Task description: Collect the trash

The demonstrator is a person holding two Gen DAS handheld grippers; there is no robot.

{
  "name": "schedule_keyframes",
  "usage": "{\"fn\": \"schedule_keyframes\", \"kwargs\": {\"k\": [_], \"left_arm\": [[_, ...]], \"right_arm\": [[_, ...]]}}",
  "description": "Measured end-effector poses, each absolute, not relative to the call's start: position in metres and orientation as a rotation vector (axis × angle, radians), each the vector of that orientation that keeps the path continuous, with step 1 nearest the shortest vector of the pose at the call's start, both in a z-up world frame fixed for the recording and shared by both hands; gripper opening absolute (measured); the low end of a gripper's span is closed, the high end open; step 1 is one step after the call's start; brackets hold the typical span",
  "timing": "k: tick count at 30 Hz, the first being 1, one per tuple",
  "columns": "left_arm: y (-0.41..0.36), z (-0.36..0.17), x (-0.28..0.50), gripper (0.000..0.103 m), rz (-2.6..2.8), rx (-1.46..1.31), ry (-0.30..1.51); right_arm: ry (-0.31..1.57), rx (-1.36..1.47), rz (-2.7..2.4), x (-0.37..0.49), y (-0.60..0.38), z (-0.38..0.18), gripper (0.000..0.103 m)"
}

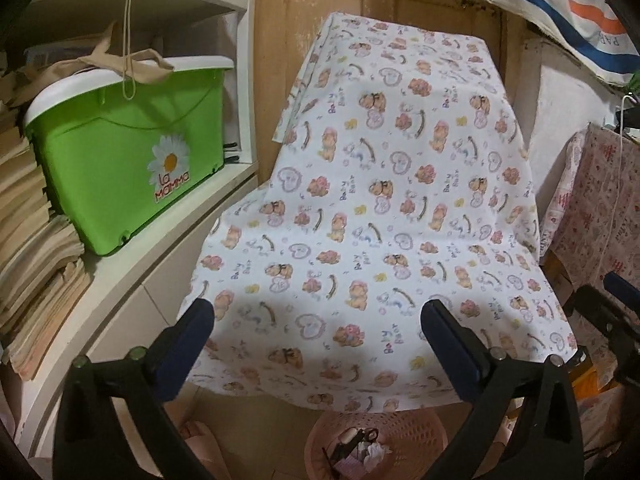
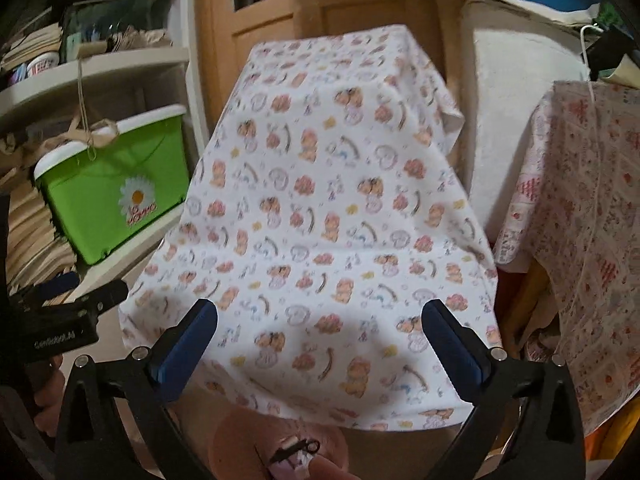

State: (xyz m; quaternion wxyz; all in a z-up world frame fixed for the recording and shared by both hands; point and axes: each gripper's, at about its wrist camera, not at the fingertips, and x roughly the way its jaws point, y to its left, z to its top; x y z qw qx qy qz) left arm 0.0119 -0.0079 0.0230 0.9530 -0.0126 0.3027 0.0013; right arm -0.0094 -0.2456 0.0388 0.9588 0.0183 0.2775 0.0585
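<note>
A pink perforated plastic basket [image 1: 404,432] stands on the floor under the front edge of a bear-print cloth [image 1: 380,208]; it holds scraps of trash [image 1: 360,448] such as paper and dark bits. My left gripper [image 1: 316,328] is open and empty, above and in front of the basket, over the cloth's lower part. My right gripper [image 2: 320,328] is open and empty, also over the cloth [image 2: 328,208]. The basket's rim [image 2: 240,440] and its trash [image 2: 296,452] show blurred at the bottom of the right wrist view. The other gripper [image 2: 72,320] shows at the left.
A white shelf unit [image 1: 132,264] on the left holds a green plastic bin [image 1: 120,160] and stacked papers [image 1: 32,240]. A second patterned cloth [image 2: 584,220] covers furniture on the right. A wooden door [image 1: 400,12] is behind. A pink slipper [image 1: 204,448] lies on the floor.
</note>
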Motion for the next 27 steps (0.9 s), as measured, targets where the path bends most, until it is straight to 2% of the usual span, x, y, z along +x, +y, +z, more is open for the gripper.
{"fn": "schedule_keyframes", "kwargs": {"k": [20, 27], "left_arm": [[-0.007, 0.021, 0.016, 0.103, -0.009, -0.053, 0.576], [-0.017, 0.02, 0.015, 0.103, 0.019, 0.024, 0.543]], "right_arm": [[0.574, 0.018, 0.059, 0.006, -0.253, 0.03, 0.103], [0.556, -0.035, 0.045, 0.004, -0.244, 0.029, 0.103]]}}
